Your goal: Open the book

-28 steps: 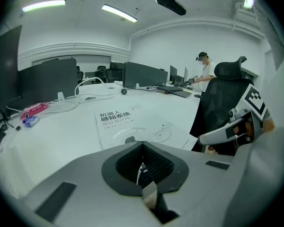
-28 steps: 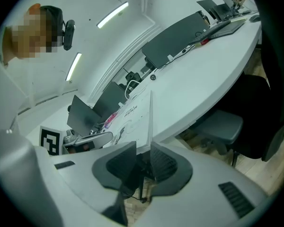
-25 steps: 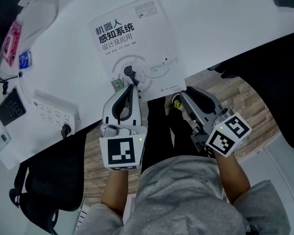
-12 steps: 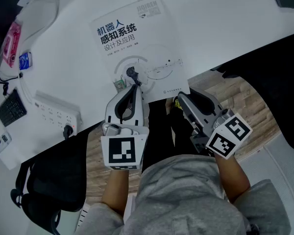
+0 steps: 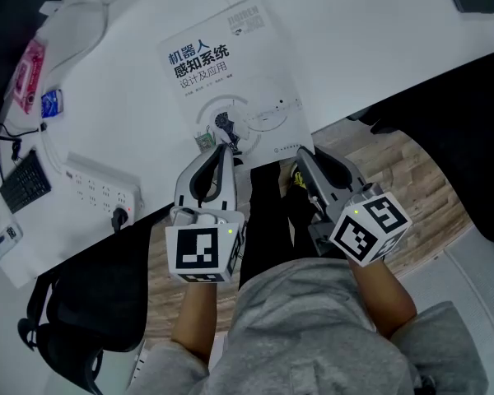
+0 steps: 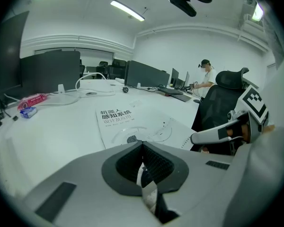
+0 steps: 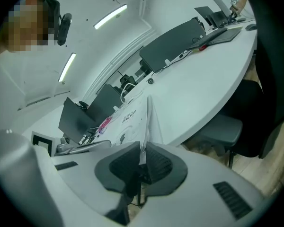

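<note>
The right gripper (image 5: 300, 158), jaws just closing, pinches the near right corner of the book (image 5: 230, 81), its thin edge between the pads, likely to lift the cover; the left gripper (image 5: 225, 148), jaws together, sets its tips on the book's near edge, seemingly pinning it; the book lies closed at the near edge of the bench (image 5: 354, 23).

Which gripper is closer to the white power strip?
Left. The left gripper is at the near edge of the white book, right of the white power strip; the right gripper, its jaws just closed on the book's corner, is farther right.
</note>
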The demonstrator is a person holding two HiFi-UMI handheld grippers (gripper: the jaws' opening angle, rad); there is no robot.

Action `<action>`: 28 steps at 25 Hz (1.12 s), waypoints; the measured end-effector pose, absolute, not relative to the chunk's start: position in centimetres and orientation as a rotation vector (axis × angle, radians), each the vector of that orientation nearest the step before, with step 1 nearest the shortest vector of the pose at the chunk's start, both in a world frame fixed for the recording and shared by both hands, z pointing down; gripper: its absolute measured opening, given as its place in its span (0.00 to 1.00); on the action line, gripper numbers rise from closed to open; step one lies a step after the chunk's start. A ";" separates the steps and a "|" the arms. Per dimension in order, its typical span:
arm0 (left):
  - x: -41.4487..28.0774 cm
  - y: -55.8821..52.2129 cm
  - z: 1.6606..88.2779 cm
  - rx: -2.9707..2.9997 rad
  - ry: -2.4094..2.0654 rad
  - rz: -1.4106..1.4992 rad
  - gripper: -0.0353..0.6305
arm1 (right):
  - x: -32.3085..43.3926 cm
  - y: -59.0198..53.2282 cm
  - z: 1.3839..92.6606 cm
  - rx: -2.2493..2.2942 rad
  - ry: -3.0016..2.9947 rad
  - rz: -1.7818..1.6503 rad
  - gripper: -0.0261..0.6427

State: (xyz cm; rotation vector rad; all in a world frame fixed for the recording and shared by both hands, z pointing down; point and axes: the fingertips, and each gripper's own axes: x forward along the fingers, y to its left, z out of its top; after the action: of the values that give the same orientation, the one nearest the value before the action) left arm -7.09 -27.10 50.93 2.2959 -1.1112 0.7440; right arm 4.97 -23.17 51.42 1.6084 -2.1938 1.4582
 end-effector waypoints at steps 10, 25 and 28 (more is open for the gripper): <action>-7.6 -27.1 45.5 2.330 -1.213 0.649 0.07 | 5.6 -24.9 45.8 1.647 -2.288 1.186 0.11; -12.0 -23.1 38.2 2.286 -1.430 0.447 0.07 | -1.4 -23.9 37.4 1.337 -2.474 0.391 0.11; -13.5 -21.8 37.6 2.251 -1.483 0.431 0.07 | -3.7 -23.1 37.2 1.238 -2.495 0.285 0.11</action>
State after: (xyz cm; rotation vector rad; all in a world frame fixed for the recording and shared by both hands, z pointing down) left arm -13.51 -21.76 37.65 2.2506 -1.4831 0.4314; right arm -3.72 -23.08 37.16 1.2384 -2.4948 0.2852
